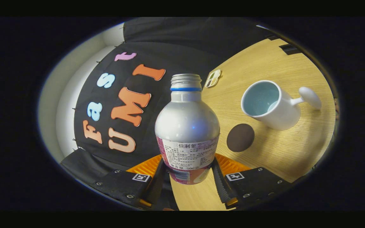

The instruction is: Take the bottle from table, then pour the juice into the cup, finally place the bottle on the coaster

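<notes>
Between the fingers of the hand-held gripper [187, 177], the bottle [187, 126] is gripped low, uncapped, tilted above the counter [284, 152]. Cup [269, 104] and coaster [240, 137] lie beyond; the neck should be eased slowly over the rim.

wooden table [284, 152] carries cup [269, 106], coaster [240, 137].

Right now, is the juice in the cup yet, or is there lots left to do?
Done: the gripper has grabbed the bottle, both fingers pressing its lower body, cap off. In hand: carrying it, view tilted, toward the cup. Left: pouring, since the cup looks empty, then standing the bottle on the dark round coaster near the cup.
</notes>
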Demonstrator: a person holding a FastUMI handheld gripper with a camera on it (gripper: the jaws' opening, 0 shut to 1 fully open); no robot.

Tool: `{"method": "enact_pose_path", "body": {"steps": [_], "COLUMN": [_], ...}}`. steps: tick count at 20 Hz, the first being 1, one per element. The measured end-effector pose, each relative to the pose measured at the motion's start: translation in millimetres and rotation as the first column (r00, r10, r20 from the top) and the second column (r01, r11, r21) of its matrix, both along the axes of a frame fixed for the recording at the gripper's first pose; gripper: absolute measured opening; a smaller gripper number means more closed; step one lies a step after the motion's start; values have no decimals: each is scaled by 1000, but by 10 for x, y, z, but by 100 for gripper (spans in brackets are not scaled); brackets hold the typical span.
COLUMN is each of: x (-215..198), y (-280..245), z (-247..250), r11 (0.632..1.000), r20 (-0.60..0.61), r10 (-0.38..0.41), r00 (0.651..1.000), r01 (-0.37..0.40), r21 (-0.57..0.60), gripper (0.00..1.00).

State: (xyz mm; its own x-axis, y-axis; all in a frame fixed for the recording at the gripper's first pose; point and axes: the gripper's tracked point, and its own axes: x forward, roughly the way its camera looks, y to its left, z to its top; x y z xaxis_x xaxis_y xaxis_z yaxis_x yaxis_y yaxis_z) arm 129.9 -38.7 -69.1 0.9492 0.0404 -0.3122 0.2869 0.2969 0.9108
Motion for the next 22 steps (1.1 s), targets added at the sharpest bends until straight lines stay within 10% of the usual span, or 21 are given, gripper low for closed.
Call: {"method": "enact_pose_path", "body": {"steps": [22], "x": [88], "y": [20], "z": [28], "r11": [939], "r20": [-65], "r10": [-47], "r00": [997], "r01": [67], "r21": [338], "gripper": [72]}}
